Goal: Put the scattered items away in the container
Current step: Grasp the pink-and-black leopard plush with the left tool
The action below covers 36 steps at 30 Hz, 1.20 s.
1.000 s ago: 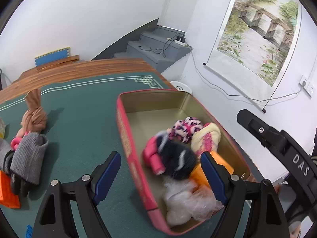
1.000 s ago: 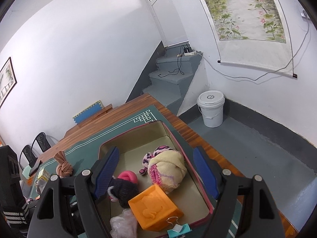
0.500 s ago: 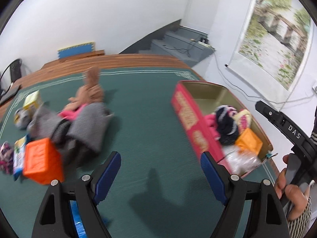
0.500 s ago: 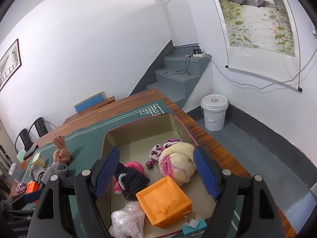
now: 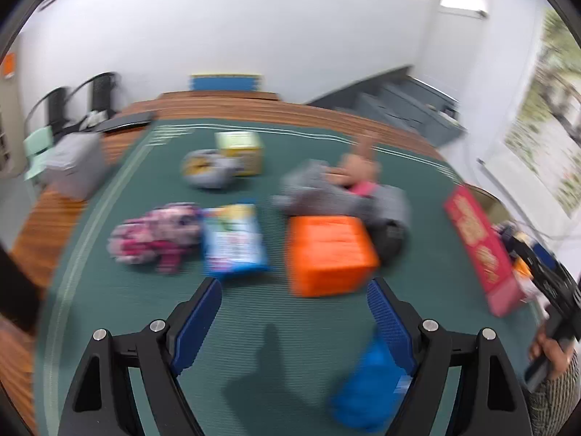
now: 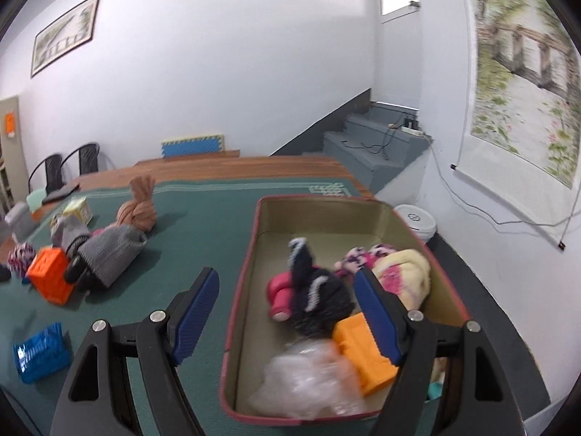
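The red-rimmed tin (image 6: pixel 254 254) holds a black sock (image 6: pixel 316 290), a pink roll, a yellow-pink bundle (image 6: pixel 403 272), an orange block (image 6: pixel 366 356) and a plastic bag (image 6: pixel 308 381). My right gripper (image 6: pixel 287 316) is open and empty above its near left edge. My left gripper (image 5: pixel 294 319) is open and empty over the green mat, facing an orange cube (image 5: pixel 326 250), a blue packet (image 5: pixel 234 239), a pink patterned sock (image 5: pixel 156 234), grey socks (image 5: pixel 334 192) and a blue basket (image 5: pixel 366 385). The tin (image 5: pixel 479 247) is at its right. The left view is blurred.
A yellow box (image 5: pixel 241 149) and a grey bundle (image 5: pixel 208 170) lie farther back on the mat. A tan knotted cloth (image 6: pixel 139 207) sits behind the grey socks. A grey box (image 5: pixel 74 165) stands at the table's left edge. A white bucket (image 6: pixel 417 218) stands beyond the tin.
My left gripper has swung left, away from the tin, and now faces the scattered items. My right gripper has turned left, so the mat and loose items show beside the tin.
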{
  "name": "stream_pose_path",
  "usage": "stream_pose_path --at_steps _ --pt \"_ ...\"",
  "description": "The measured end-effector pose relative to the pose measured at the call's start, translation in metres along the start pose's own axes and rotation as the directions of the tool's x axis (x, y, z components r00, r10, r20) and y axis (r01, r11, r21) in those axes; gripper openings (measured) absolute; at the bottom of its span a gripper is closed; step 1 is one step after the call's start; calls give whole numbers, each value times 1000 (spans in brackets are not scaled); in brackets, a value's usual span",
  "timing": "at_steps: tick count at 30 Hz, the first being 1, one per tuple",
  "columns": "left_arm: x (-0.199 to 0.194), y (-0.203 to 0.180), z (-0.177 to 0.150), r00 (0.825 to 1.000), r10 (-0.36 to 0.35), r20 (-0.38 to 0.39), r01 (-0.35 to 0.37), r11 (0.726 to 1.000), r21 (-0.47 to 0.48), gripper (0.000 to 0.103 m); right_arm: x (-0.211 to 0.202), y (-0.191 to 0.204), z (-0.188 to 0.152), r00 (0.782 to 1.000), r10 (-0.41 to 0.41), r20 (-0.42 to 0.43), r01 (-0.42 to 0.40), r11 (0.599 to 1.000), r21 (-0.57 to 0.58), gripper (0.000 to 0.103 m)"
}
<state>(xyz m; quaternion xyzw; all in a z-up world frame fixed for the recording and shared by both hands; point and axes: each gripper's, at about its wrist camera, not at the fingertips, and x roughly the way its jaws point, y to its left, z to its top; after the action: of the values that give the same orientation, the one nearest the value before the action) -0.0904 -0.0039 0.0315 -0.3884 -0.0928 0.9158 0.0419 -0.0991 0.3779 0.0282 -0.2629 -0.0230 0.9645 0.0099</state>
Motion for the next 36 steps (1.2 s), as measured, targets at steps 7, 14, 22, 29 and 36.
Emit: stream_pose_path --at_steps 7,14,22,29,36 --pt "13 85 13 991 130 8 -129 985 -115 84 5 27 -11 1000 2 -27 -4 996 -89 80" --pt "41 96 29 987 157 -16 -158 984 -80 84 11 32 -13 999 1 -41 -5 995 -101 80" --pt "74 95 46 991 127 -37 -129 989 -65 84 14 36 -14 998 22 -52 -28 994 -110 80" --pt "78 89 39 993 112 -32 -114 992 -60 66 14 41 -16 998 32 -50 -38 992 -123 80" --pt "65 88 36 995 100 -2 -99 991 -88 59 15 45 -10 978 172 -119 -180 982 -62 80"
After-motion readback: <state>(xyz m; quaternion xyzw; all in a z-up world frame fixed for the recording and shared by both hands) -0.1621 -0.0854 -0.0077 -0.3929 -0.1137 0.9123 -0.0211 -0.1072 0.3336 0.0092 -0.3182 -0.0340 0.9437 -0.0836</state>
